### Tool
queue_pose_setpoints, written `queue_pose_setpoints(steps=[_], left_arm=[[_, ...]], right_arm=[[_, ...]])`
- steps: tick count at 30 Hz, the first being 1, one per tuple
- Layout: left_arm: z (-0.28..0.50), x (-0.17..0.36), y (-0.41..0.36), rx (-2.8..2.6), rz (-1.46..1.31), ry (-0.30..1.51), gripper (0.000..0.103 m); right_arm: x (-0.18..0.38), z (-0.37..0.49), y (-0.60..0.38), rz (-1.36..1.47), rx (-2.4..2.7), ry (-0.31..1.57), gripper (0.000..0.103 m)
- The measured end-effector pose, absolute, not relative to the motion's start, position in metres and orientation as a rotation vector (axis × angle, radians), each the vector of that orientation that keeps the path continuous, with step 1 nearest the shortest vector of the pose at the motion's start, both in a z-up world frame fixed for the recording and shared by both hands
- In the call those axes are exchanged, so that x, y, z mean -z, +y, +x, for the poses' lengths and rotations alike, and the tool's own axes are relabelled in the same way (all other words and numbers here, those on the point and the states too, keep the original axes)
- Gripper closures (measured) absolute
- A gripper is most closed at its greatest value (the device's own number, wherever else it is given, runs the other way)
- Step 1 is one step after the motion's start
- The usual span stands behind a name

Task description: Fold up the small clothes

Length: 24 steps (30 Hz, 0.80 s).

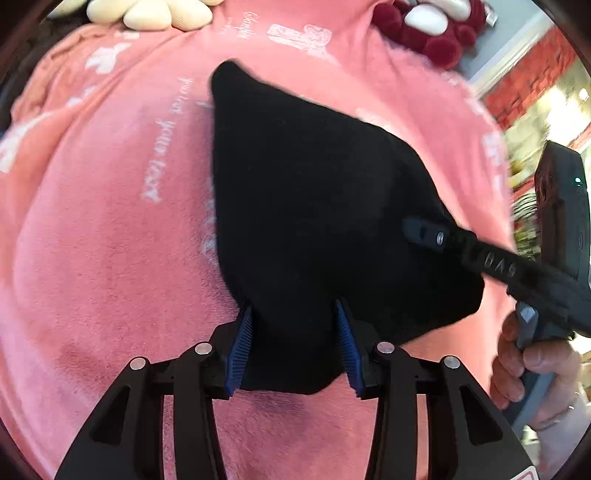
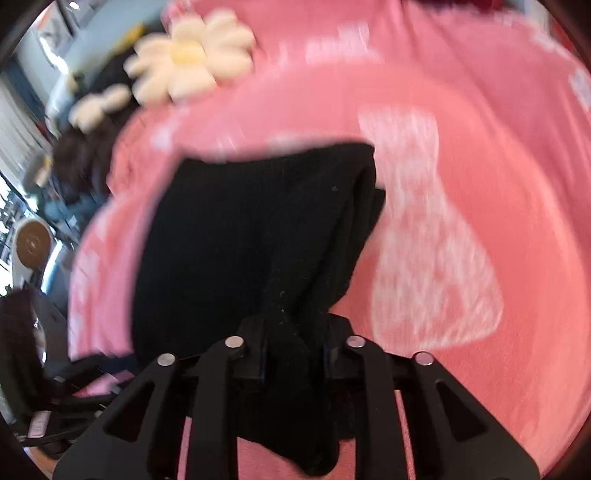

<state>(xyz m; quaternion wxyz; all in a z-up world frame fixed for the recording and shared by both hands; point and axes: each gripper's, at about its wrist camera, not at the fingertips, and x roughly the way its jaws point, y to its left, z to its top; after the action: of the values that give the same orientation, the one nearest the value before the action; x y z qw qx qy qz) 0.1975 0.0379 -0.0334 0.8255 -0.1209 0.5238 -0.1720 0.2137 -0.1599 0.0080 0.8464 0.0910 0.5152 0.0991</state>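
Observation:
A small black garment [image 1: 314, 192] lies on a pink fleece blanket [image 1: 103, 258]. Its near edge sits gathered between the blue pads [image 1: 242, 347] of my left gripper [image 1: 294, 332], which is shut on it. My right gripper [image 1: 424, 232] comes in from the right, held by a hand [image 1: 517, 365], and grips the garment's right corner. In the right wrist view the black garment [image 2: 240, 229] is bunched and pinched in my right gripper [image 2: 293, 350], with a fold hanging below the fingers. The far tip of the cloth rests on the blanket.
The pink blanket [image 2: 480, 147] carries white print and covers the whole work surface. A cream flower-shaped cushion [image 2: 192, 55] and a dark red one [image 1: 424, 26] lie at its far edge. Furniture and room clutter [image 2: 33, 240] show beyond the blanket's left edge.

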Motion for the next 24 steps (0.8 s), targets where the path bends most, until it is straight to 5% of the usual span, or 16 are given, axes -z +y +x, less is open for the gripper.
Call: queue_pose_setpoints(steps=[3,6,8,11,15,24], left_arm=[[0.190,0.023,0.031,0.289,-0.182,1.104,0.038],[0.176,0.013,0.030,0.220,-0.093,1.069,0.030],[0.165,0.011,0.028,0.186,-0.046,1.049,0.030],[0.146,0.014,0.023,0.145,0.001,1.040,0.030],[0.112,0.030,0.018,0.091,-0.019,1.063,0.029],[0.080,0.043,0.004,0.046,0.026,1.043,0.029]], right_arm=[[-0.030,0.186,-0.167,0.201,-0.158,0.992,0.070],[-0.035,0.148,-0.169,0.106,-0.096,0.942,0.060],[-0.028,0.120,-0.170,0.038,-0.068,0.939,0.058],[-0.018,0.083,-0.183,0.053,-0.038,0.962,0.037],[-0.006,0.050,-0.198,0.082,-0.005,0.981,0.024],[0.005,0.022,-0.197,0.071,0.009,0.980,0.015]])
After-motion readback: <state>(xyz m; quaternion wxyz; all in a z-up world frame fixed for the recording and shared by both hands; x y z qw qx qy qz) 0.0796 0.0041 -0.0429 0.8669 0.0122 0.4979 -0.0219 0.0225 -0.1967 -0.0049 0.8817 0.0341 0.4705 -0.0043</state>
